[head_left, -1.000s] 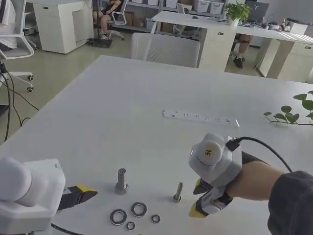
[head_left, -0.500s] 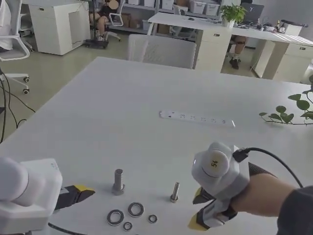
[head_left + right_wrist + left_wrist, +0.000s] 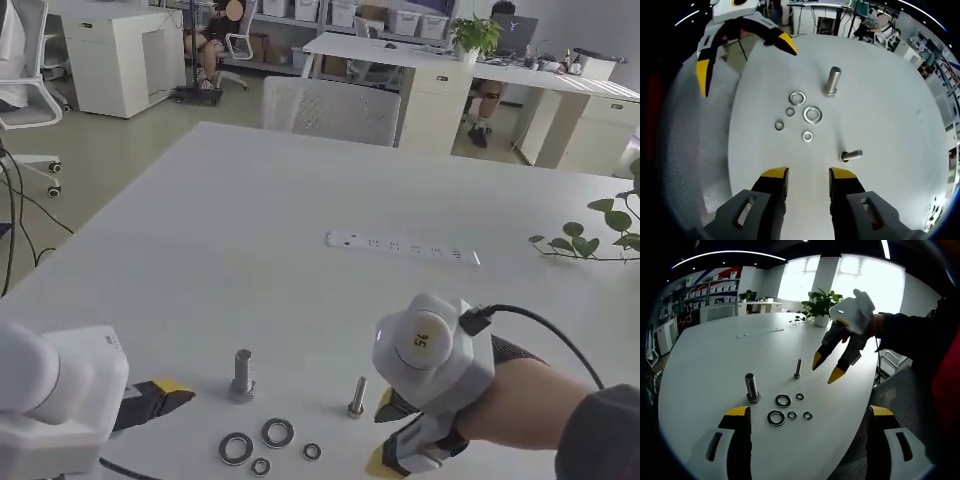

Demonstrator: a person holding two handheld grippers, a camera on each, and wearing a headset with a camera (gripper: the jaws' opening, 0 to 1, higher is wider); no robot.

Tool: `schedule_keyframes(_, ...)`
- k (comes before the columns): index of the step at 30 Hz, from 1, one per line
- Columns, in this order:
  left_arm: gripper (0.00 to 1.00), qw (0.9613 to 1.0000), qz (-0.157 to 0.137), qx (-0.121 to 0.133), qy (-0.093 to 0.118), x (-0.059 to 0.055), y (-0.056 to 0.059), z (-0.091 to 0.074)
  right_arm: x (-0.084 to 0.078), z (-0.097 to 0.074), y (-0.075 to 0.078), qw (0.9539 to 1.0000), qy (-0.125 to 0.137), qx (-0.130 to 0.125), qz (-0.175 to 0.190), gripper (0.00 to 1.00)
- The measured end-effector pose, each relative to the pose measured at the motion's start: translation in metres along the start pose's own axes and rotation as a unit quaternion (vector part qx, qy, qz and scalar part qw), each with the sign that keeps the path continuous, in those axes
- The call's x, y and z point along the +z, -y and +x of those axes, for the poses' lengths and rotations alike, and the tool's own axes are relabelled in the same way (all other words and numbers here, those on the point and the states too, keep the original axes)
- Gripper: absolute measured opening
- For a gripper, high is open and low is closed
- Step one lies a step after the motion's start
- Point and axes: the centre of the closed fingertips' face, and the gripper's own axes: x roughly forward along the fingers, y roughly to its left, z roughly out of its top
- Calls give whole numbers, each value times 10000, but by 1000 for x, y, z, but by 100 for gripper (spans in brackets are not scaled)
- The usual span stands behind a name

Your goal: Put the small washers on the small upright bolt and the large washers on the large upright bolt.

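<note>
**Both claws open, all five washers loose on the table**

Using the large bolt point(image 3: 243, 373) as my reference point for everything here.

Closest in, the left gripper point(image 3: 744, 59) comes in low from the left of the large bolt. One yellow tip is aimed toward the bolt but well apart from it. Its jaws are spread really wide with nothing in them.

Over on the right of the large bolt, a hand point(image 3: 520, 390) in a dark sleeve point(image 3: 600, 430) is wrapped around the right gripper point(image 3: 825, 369). The wrist is bent so the claw tips down and in toward the table point(image 3: 250, 220). It hangs above the surface, touching nothing. Its jaws are parted too, less than the left ones, and also empty. A black cable point(image 3: 540, 300) loops off the back of it.

Counts: five washers total, two large washers point(image 3: 783, 400) and three small washers point(image 3: 799, 396). They all lie flat in a loose cluster on the near side of the large bolt, a bit to its right. None of them touch it.

There are two bolts, both standing upright with their heads down on the table. The small bolt point(image 3: 357, 396) stands to the right of the large bolt, between it and the right gripper.

Farther out, a white power strip point(image 3: 402, 247) lies flat well beyond the large bolt and off to the right. A leafy plant sprig point(image 3: 600, 225) pokes in even farther right. Past the table's far edge, straight back from the large bolt, there's a white mesh chair point(image 3: 330, 108).
</note>
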Motion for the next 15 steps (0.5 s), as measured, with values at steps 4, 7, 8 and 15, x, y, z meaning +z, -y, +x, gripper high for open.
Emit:
schedule_keyframes(4,96,10000,-2,10,10,0,0,-1,10,5,-3,9999,-8,63,-131,34)
schedule_keyframes(7,96,10000,-7,16,13,0,0,-1,15,12,-4,9996,-54,99,-244,34)
schedule_keyframes(8,96,10000,-12,17,18,0,0,-1,16,14,-5,9996,-55,117,-262,34)
schedule_keyframes(15,96,10000,-22,33,24,-1,0,-2,27,26,-5,9991,-48,212,-351,33)
